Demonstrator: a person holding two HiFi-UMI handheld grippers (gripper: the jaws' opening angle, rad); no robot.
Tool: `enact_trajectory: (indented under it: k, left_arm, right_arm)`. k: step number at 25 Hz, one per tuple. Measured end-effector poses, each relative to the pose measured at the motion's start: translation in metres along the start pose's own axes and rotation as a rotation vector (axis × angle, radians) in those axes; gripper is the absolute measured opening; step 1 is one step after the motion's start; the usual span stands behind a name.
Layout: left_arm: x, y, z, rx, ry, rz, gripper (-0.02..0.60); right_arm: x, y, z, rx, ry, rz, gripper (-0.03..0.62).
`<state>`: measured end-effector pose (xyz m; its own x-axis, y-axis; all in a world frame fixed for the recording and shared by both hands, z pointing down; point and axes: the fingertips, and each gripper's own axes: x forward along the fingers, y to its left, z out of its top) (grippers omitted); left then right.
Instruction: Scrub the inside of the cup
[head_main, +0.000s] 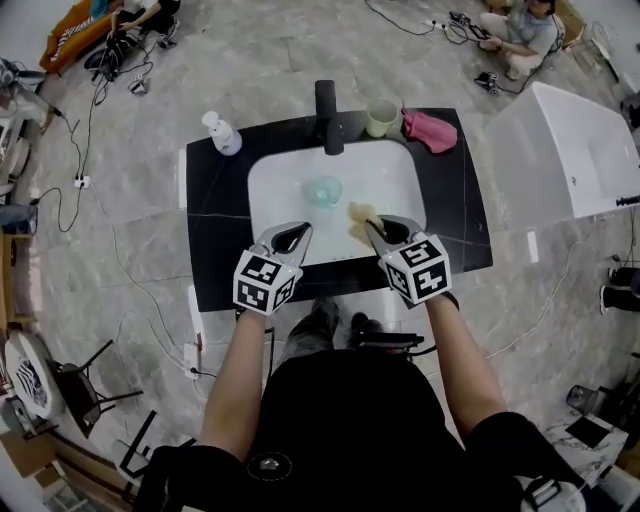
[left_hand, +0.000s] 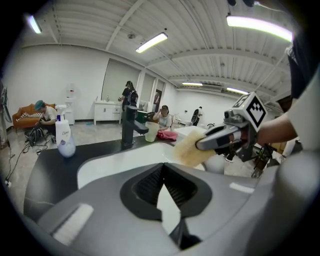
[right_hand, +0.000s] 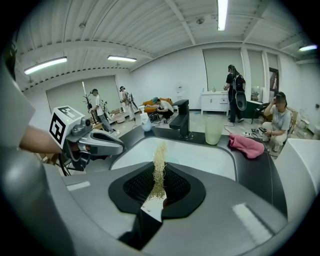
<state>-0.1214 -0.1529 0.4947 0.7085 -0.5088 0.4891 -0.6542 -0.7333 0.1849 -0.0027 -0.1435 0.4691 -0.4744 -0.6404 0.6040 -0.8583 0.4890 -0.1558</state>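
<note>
A clear teal cup (head_main: 322, 190) stands in the white basin (head_main: 390, 180) below the faucet. A second, pale green cup (head_main: 381, 117) (right_hand: 213, 130) stands on the black counter beside the faucet. My right gripper (head_main: 371, 229) (right_hand: 159, 172) is over the basin's front edge, shut on a yellow fibrous sponge (head_main: 359, 221) (right_hand: 159, 160) (left_hand: 189, 150). My left gripper (head_main: 297, 235) (left_hand: 163, 175) hovers beside it on the left, shut with nothing between its jaws. Both grippers are short of the teal cup and apart from it.
A black faucet (head_main: 328, 115) rises at the back of the basin. A white soap bottle (head_main: 222, 134) stands on the counter (head_main: 215, 230) at the left, a pink cloth (head_main: 430, 130) lies at the right. A white tub (head_main: 580, 150) is further right. People sit on the floor beyond.
</note>
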Motion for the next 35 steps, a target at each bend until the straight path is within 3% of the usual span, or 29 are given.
enact_trajectory:
  k: [11, 24, 35]
  left_arm:
    - [0.024, 0.007, 0.005, 0.027, 0.036, -0.070, 0.000]
    - [0.043, -0.011, 0.015, 0.018, 0.047, -0.012, 0.000]
    - [0.046, -0.003, 0.013, -0.007, 0.061, 0.029, 0.000]
  right_arm:
    - [-0.001, -0.014, 0.009, 0.021, 0.005, -0.032, 0.043]
    - [0.004, -0.025, 0.015, -0.059, 0.029, 0.075, 0.043]
    - [0.009, -0.032, 0.011, -0.064, 0.045, 0.129, 0.043]
